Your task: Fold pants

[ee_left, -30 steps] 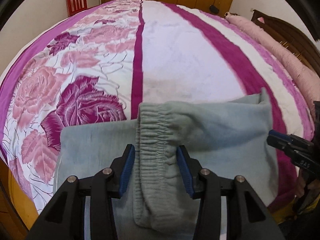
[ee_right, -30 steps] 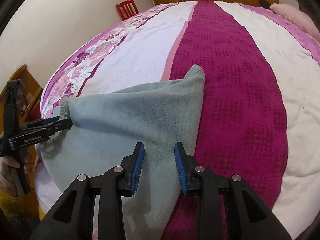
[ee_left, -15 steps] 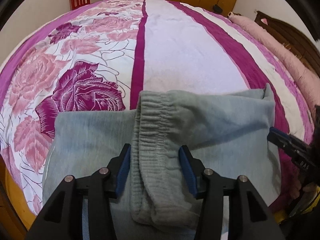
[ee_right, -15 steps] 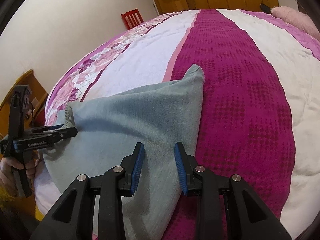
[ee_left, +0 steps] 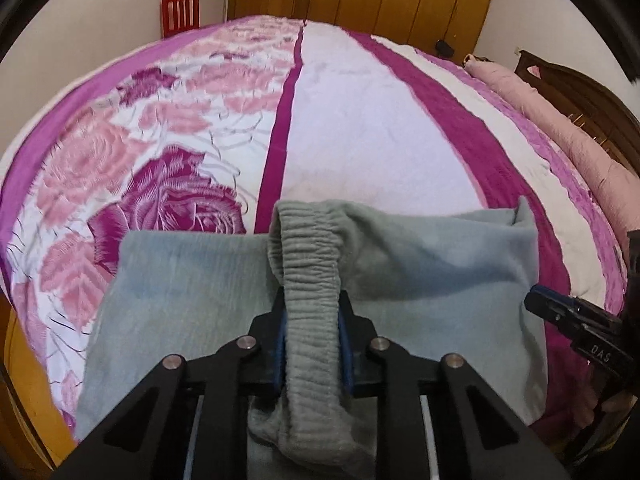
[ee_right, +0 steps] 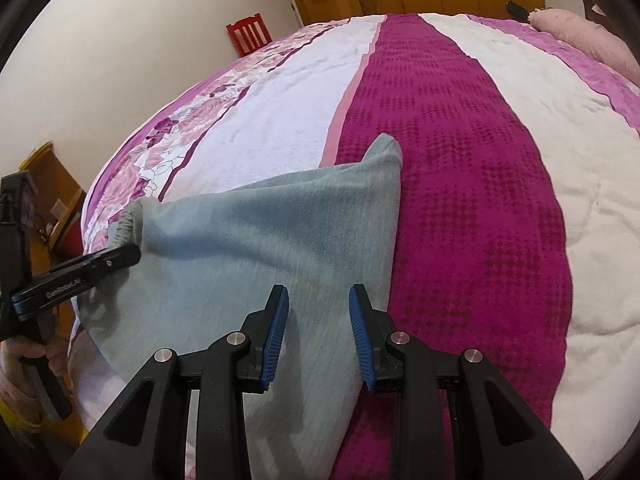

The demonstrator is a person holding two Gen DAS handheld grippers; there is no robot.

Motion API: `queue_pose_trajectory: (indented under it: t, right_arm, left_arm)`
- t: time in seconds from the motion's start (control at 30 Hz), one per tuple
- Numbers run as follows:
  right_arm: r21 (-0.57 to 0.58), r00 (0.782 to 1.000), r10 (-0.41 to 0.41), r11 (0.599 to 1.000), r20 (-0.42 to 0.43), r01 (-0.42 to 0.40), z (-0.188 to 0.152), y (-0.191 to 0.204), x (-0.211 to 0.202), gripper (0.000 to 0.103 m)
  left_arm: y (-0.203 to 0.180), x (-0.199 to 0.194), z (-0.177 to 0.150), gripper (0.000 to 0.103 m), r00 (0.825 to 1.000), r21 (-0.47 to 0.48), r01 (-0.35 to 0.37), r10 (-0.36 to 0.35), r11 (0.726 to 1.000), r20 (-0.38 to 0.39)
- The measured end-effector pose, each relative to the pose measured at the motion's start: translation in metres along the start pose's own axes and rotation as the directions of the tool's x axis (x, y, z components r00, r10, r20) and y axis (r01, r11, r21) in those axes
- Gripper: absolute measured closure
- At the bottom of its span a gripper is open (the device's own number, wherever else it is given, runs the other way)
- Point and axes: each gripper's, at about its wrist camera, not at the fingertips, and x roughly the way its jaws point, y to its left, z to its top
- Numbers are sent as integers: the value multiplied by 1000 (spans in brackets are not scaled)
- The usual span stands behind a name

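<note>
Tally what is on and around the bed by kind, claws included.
Grey pants: 1
Claws: 2, left claw closing on the waistband, right claw over the pants
Red chair: 1
Pink rolled blanket: 1
Total: 5

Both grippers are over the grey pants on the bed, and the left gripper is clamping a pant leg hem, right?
Not the hem. The left gripper is closing on the ribbed elastic waistband of the grey pants on the bed, as the left wrist view shows. The rest stands.
</note>
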Motion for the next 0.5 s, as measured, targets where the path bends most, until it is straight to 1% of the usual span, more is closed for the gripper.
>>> queue_pose_trajectory:
  t: [0.07, 0.3, 0.4, 0.5]
  right_arm:
    - [8, 1000, -11, 1000, 13, 11, 2, -2, -6, 71]
    - [28, 998, -32, 999, 61, 31, 6, -7, -26, 71]
    - [29, 997, -35, 999, 75, 33, 7, -6, -33, 71]
    - [16, 996, -36, 999, 88, 35, 6, -3, -40, 71]
  left_arm:
    - [-1, -8, 1, 85, 1000, -5, 15, -15, 1000, 20]
    - [-8, -39, 7, 86, 995, 9, 48, -49, 999, 85]
    - [-12, -58, 12, 86, 989, 16, 73, -74, 997, 128]
    - [-14, -73, 18, 86, 983, 26, 82, -85, 996, 165]
